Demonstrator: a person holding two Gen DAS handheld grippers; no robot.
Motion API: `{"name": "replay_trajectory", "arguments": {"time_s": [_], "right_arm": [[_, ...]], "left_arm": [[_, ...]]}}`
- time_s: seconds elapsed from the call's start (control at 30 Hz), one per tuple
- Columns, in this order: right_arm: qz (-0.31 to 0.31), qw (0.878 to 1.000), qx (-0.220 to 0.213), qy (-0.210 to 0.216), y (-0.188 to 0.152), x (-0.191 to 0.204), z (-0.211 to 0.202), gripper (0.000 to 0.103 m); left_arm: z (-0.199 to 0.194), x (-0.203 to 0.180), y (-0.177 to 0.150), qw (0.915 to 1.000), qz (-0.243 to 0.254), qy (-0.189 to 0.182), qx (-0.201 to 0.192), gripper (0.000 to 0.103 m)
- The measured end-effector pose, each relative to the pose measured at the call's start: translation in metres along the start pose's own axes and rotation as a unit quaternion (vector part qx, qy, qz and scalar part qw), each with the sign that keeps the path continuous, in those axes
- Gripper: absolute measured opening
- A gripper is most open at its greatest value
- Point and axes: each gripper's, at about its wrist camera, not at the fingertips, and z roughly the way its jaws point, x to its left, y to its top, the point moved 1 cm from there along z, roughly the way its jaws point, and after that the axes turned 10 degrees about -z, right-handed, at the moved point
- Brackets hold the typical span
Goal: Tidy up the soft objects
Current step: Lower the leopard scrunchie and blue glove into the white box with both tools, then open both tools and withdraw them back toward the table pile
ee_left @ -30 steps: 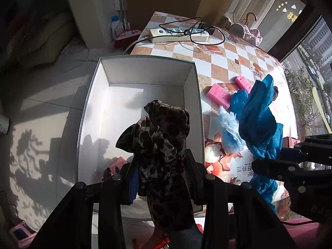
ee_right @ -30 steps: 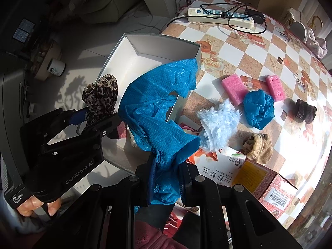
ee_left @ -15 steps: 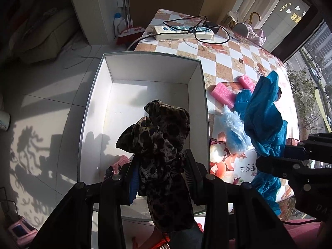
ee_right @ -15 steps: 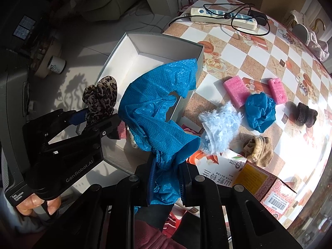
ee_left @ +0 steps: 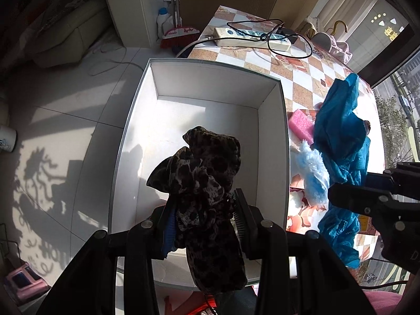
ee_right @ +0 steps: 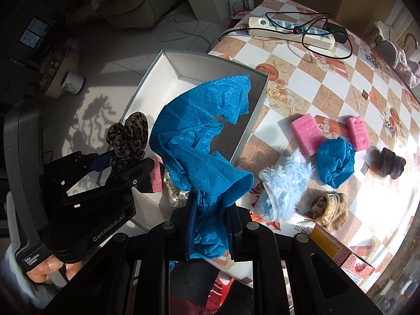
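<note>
My left gripper [ee_left: 203,210] is shut on a leopard-print cloth [ee_left: 207,168] and holds it above the near end of the white box [ee_left: 284,141]; it also shows in the right wrist view [ee_right: 128,134]. My right gripper [ee_right: 210,218] is shut on a blue textured cloth [ee_right: 199,136], held up beside the box's right wall [ee_right: 252,120]; the cloth shows in the left wrist view [ee_left: 341,136]. On the table lie a light-blue fluffy piece [ee_right: 283,183], a small blue cloth [ee_right: 336,162], two pink sponges [ee_right: 305,134], a tan sock [ee_right: 330,210] and a dark knitted piece [ee_right: 391,162].
A power strip with a black cable [ee_right: 291,29] lies at the table's far end. Cardboard cartons [ee_right: 341,254] stand at the near edge. A pink item and a dotted cloth [ee_right: 173,191] lie in the box's near corner. A mug [ee_right: 72,84] stands on the floor at left.
Both grippers have moved a little forward and up with their cloths still held. The leopard cloth now hangs further over the box interior.
</note>
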Motion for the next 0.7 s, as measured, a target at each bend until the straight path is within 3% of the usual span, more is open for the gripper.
{"name": "replay_trajectory", "arguments": {"time_s": [0.33,0.4,0.47,0.53,0.57,0.6,0.63,0.67,0.7], "right_arm": [[-0.017,1.0,-0.002,-0.016,0.031,0.008,0.015,0.02],[-0.016,1.0,-0.003,-0.019,0.035,0.009,0.017,0.02],[-0.017,1.0,-0.002,-0.02,0.039,0.009,0.018,0.021],[-0.019,1.0,0.002,-0.02,0.042,0.01,0.02,0.021],[-0.019,1.0,0.005,-0.019,0.044,0.01,0.022,0.029],[-0.018,1.0,0.007,-0.02,0.045,0.009,0.022,0.052],[-0.016,1.0,0.004,-0.022,0.046,0.008,0.021,0.062],[-0.012,1.0,-0.002,-0.021,0.046,0.007,0.019,0.071],[-0.009,1.0,-0.003,-0.019,0.047,0.006,0.019,0.071]], "left_arm": [[0.008,0.009,0.015,0.9999,-0.009,0.011,-0.001,0.049],[0.008,0.009,0.015,0.9999,-0.007,0.012,-0.007,0.057],[0.007,0.009,0.015,0.9998,-0.006,0.014,-0.01,0.072],[0.007,0.009,0.015,0.9998,-0.009,0.015,-0.013,0.078],[0.007,0.01,0.015,0.9998,-0.013,0.014,-0.009,0.08],[0.009,0.012,0.015,0.9998,-0.019,0.011,-0.002,0.08],[0.012,0.013,0.016,0.9995,-0.028,0.007,0.011,0.081],[0.015,0.016,0.016,0.999,-0.039,-0.002,0.022,0.082],[0.017,0.019,0.016,0.9982,-0.05,-0.015,0.028,0.082]]}}
